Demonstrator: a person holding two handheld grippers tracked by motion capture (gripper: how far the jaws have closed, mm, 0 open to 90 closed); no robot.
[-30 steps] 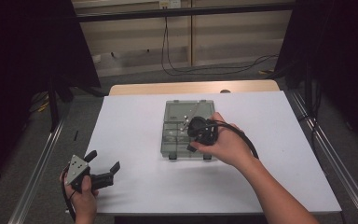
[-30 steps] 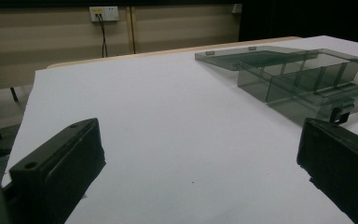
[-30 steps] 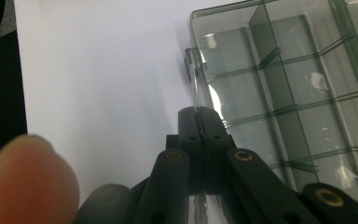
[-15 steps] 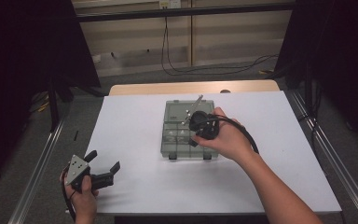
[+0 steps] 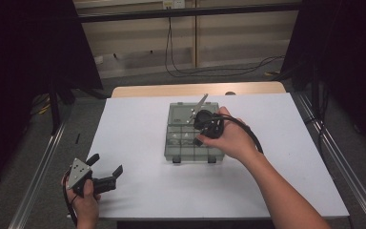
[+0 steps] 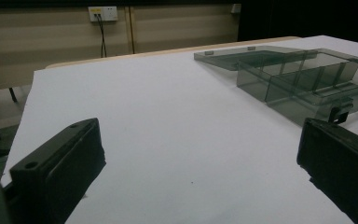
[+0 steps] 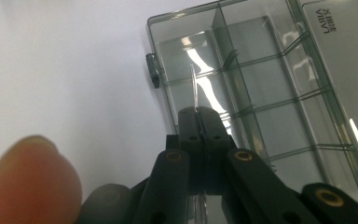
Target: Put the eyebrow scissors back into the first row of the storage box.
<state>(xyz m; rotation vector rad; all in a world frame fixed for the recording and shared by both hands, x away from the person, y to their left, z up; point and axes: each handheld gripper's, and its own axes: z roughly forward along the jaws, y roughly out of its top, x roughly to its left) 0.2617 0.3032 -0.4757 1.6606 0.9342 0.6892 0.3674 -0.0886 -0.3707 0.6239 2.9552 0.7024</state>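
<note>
A smoky clear compartment box lies open at the middle of the white table, its lid folded flat toward the back. My right gripper hovers over the box's far half, shut on a thin clear divider strip that sticks up and back from the jaws. In the right gripper view the strip shows edge-on between the closed tips of the right gripper, above the box. My left gripper rests open at the table's front left corner, with the box far off to its right and nothing between its jaws.
The white table sheet has bare room left of the box and in front of it. Metal rails run along both table sides. A wooden edge borders the back, with cables on the floor beyond.
My right gripper has lifted and shifted toward the back of the box, and the divider strip now sticks up above it. The left gripper has stayed put.
</note>
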